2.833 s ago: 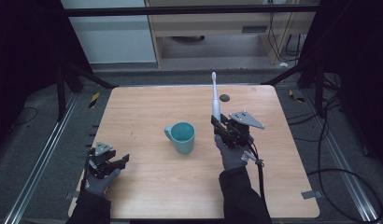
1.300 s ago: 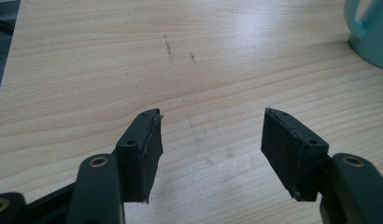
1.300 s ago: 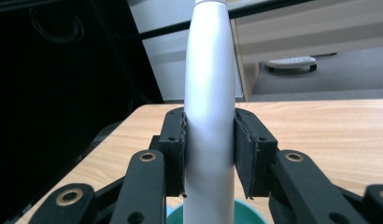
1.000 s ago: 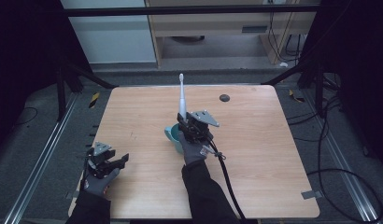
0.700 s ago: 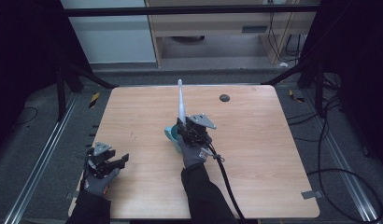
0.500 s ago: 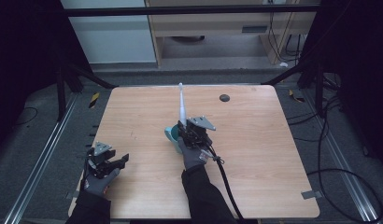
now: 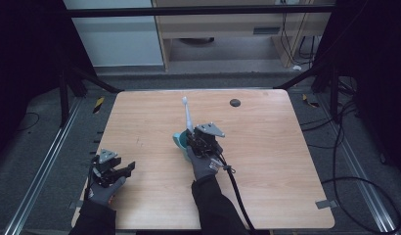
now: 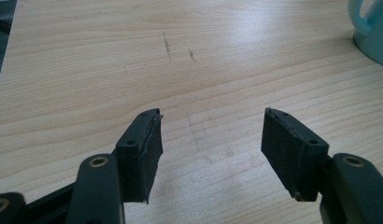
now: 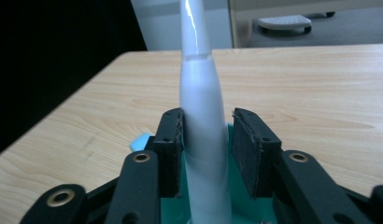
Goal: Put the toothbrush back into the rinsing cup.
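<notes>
Two tongs are at work over a wooden bench [image 7: 267, 161], one in each gloved hand. The right tongs [image 7: 201, 142] hover over a teal mug [image 7: 179, 142] that stands near the middle of the bench, its handle showing in the left gripper view [image 8: 372, 28]. Between the right jaws stands a white electric toothbrush [image 9: 202, 121], upright with a slight lean, its lower end down in the mug and its head [image 7: 185, 100] pointing up toward the far edge. In the right gripper view the left pad [image 9: 173, 149] lies against the toothbrush body, while a narrow gap shows between the body and the right pad [image 9: 248, 149]; the jaws have just been opening, with the toothbrush between them and no squeeze from both sides. The left tongs [image 7: 121, 170] sit low near the near left corner of the bench, well apart from the mug, jaws spread wide over bare wood with nothing between them. A small dark disc [image 7: 234, 102] lies near the far edge, right of centre.
</notes>
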The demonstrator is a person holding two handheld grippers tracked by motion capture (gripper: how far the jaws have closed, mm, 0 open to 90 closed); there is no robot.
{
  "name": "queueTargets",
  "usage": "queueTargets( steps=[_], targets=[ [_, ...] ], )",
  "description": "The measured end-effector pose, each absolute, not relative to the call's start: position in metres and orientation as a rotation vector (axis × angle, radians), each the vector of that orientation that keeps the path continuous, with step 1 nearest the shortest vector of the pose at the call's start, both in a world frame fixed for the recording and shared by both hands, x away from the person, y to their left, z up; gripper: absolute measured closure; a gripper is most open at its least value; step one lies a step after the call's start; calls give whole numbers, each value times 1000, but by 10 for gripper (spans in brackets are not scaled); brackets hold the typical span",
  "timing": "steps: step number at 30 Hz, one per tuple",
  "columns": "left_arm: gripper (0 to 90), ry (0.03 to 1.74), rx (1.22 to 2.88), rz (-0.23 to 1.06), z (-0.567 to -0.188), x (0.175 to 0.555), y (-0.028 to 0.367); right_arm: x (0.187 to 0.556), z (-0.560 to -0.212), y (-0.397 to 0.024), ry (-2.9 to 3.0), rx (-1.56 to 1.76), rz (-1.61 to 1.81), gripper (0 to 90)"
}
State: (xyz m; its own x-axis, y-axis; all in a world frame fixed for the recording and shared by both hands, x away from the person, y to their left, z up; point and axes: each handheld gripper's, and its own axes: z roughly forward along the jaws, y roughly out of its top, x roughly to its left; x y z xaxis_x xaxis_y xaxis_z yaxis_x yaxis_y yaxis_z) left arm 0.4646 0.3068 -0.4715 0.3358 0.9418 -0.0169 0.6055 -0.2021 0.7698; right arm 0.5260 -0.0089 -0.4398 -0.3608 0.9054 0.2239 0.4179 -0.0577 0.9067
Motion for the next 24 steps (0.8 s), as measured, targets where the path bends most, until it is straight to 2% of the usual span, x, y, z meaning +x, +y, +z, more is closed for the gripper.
queueTargets(
  steps=[2, 12, 18, 24],
  targets=[
    [374, 1356, 1912, 618, -471, 464, 307, 522, -435, -11, 1762, 1391, 1425, 605],
    [370, 1356, 1914, 623, -472, 464, 306, 503, -413, -55, 1835, 1307, 1533, 306],
    [358, 1354, 1922, 622, -473, 465, 305, 489, -415, -111, 1874, 1273, 1349, 253],
    [333, 1359, 1937, 622, -475, 466, 305, 467, -435, -172, 1855, 1307, 1230, 228]
  ],
)
